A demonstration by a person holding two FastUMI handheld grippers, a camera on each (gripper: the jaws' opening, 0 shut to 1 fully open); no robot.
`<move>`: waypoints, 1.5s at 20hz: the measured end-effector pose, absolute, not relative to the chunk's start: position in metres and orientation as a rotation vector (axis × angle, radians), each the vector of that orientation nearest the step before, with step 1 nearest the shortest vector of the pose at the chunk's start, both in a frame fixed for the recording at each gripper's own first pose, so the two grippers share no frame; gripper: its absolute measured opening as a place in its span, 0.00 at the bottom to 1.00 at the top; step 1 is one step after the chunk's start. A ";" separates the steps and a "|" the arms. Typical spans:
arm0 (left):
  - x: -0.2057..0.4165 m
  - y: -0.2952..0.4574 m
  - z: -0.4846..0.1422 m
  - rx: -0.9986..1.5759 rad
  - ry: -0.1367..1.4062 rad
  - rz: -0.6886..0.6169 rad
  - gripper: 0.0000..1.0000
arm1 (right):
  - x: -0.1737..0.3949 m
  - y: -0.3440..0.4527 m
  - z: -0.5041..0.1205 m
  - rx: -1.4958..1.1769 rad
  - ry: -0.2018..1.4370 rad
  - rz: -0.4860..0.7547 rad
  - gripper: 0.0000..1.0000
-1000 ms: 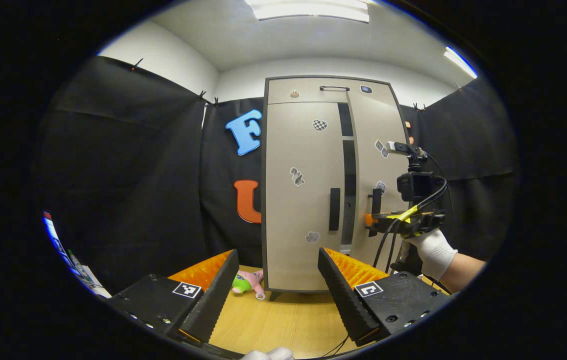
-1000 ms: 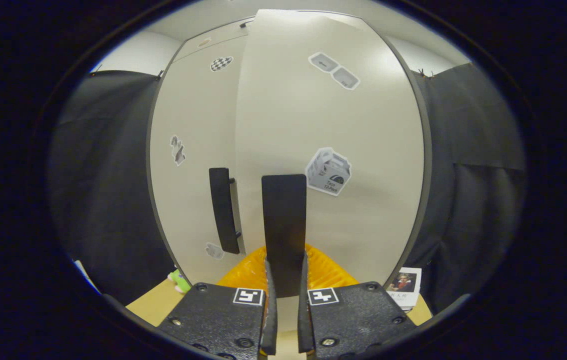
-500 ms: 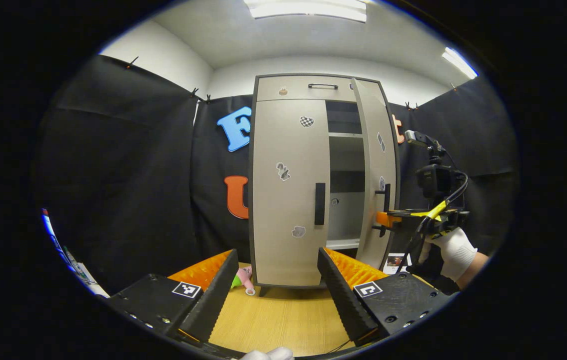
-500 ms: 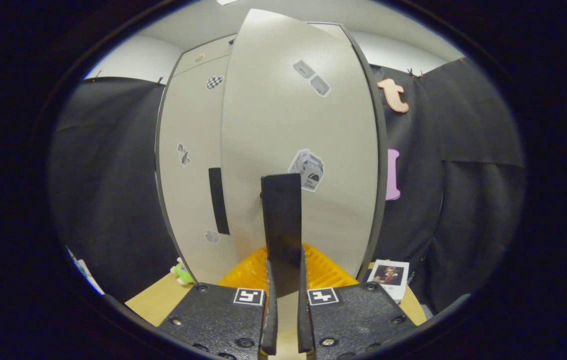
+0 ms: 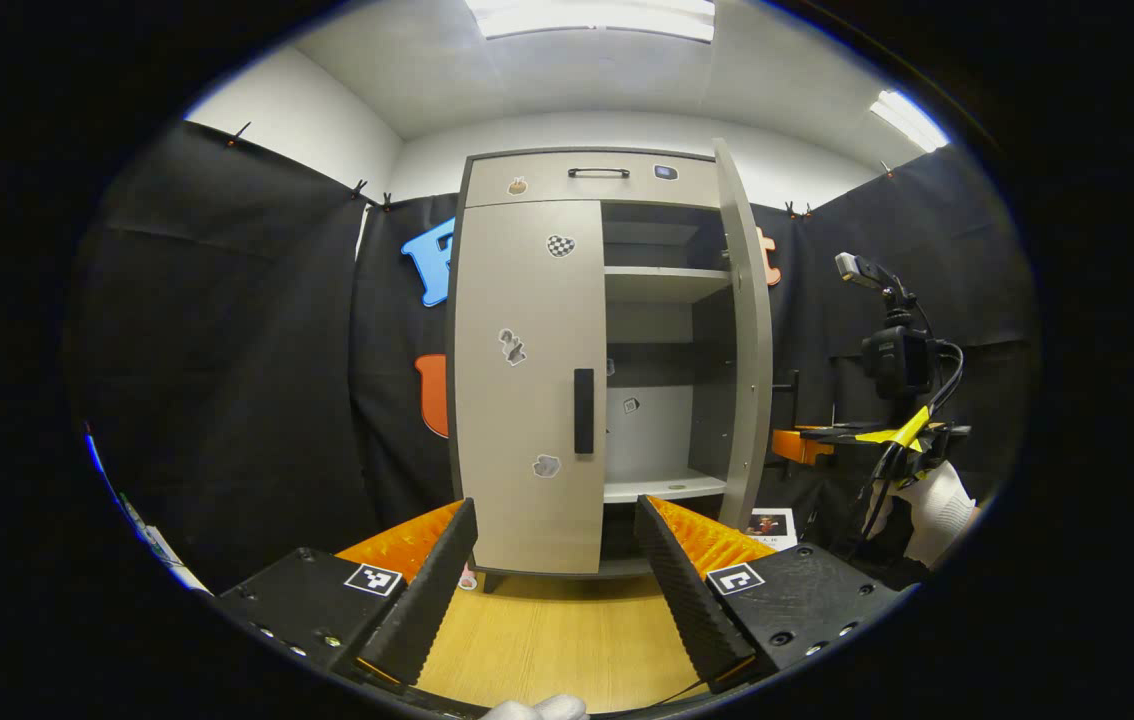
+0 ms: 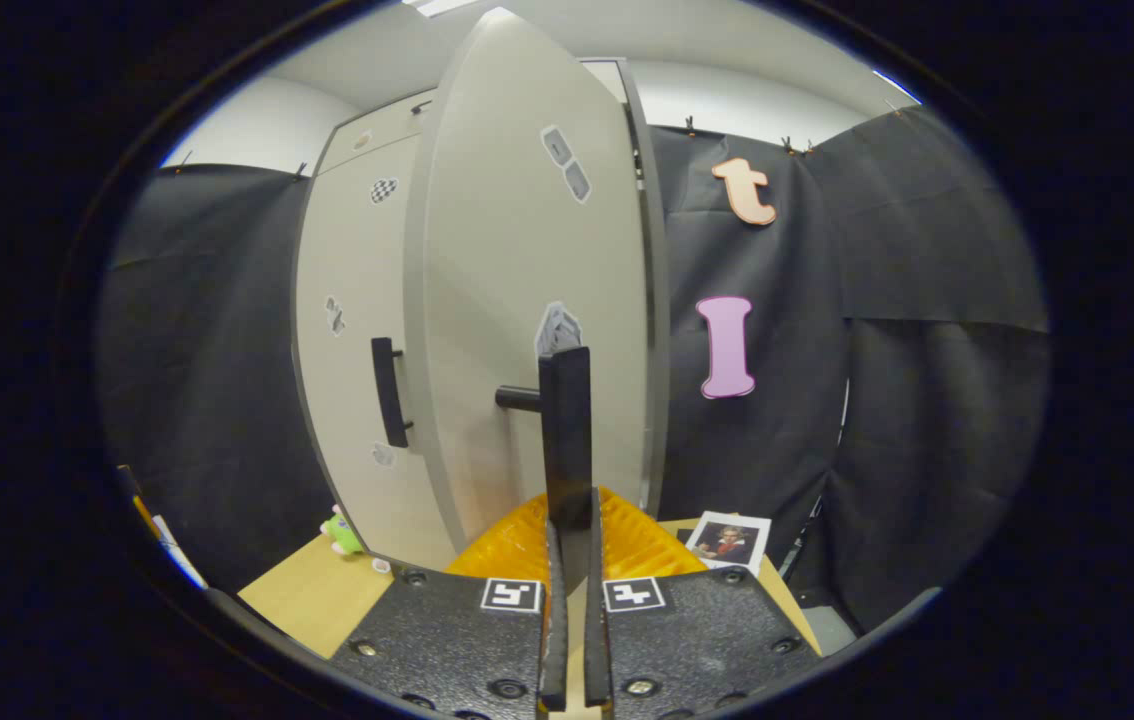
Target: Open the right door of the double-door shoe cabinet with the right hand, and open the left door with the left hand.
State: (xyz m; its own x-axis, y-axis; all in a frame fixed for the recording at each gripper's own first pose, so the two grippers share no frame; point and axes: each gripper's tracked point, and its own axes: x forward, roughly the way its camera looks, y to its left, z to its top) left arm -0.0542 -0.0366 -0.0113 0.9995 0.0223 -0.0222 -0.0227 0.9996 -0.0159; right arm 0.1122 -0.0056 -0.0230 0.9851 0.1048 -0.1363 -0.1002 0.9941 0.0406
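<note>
The right gripper [image 6: 567, 560] is clamped on the black bar handle [image 6: 565, 440] of the tall grey right door [image 6: 527, 300] (swung wide); follow the hinge arc. The left gripper [image 5: 552, 570] has its jaws apart, facing the shut grey left door [image 5: 527, 380].

a light wood-grain table [image 5: 547, 640] is seen under the shoe cabinet [image 5: 517, 380], which is stood directly on it on short dark feet. a small green & pink plush toy [image 6: 342, 532] is laid on the table just beside the cabinet's left bottom corner. a photo card [image 6: 727, 542] w/ a portrait is laid flat on the table to the cabinet's right, near the black cloth. inside the cabinet, pale shelves [image 5: 662, 284] are seen, w/ nothing made out on them.
</note>
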 end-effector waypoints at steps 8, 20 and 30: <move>-0.048 -0.086 -0.003 -0.017 0.013 0.000 0.95 | 0.109 -0.047 -0.023 -0.005 0.149 0.161 0.04; -0.039 -0.124 0.000 -0.014 0.020 -0.010 0.95 | 0.116 -0.090 -0.026 0.040 0.155 0.183 0.01; -0.041 -0.107 -0.003 0.004 0.032 0.028 0.95 | 0.118 -0.091 -0.027 0.057 0.141 0.135 0.04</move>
State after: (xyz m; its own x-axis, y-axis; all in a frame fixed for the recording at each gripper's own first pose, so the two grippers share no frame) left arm -0.0413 -0.1072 -0.0032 0.9991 0.0279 -0.0316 -0.0278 0.9996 0.0044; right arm 0.1178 -0.0906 -0.0274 0.9810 0.1378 -0.1363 -0.1297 0.9893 0.0661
